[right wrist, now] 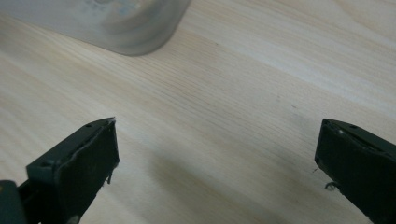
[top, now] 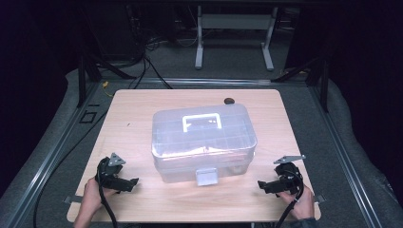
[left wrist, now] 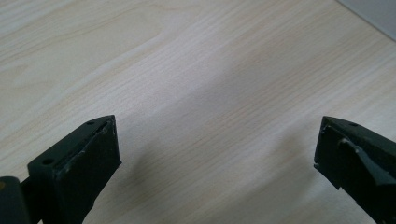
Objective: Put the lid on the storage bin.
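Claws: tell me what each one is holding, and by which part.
Nothing is held. The left claw and right claw both stand open over bare table, apart from the clear plastic box.

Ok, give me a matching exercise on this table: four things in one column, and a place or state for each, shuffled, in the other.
Things:
1. box
2. latch
3. left gripper
4. right gripper

Places or states:
A. near the table's front right corner, jaws open
B. middle of the table, lid shut
C. near the table's front left corner, jaws open
D. on the box's front wall, facing the person

Pairs: 1-B, 2-D, 3-C, 4-A
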Demonstrator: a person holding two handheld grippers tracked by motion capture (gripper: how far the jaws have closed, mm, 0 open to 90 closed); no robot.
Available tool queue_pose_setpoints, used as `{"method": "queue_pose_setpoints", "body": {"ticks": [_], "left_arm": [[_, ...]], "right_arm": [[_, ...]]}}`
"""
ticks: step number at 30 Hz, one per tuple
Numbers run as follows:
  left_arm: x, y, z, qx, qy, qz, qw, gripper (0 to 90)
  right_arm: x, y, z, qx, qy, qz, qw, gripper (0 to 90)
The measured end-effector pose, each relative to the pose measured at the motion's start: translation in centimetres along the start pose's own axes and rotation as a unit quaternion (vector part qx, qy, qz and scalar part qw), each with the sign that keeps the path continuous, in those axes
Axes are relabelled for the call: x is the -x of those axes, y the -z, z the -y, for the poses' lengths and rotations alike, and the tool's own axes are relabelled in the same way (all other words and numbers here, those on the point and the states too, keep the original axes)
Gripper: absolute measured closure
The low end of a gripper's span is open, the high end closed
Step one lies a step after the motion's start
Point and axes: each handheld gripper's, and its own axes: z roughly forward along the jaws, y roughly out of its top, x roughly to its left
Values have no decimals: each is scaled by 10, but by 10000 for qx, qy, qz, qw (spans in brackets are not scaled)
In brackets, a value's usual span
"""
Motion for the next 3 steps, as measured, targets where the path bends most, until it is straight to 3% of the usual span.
{"method": "queue_pose_setpoints", "body": {"ticks": [3], "left_arm": [[-1, -2, 1, 115, 78, -9, 9999, 2]], "right_arm": [[1, -6, 3, 1, 16, 90, 10000, 0]]}}
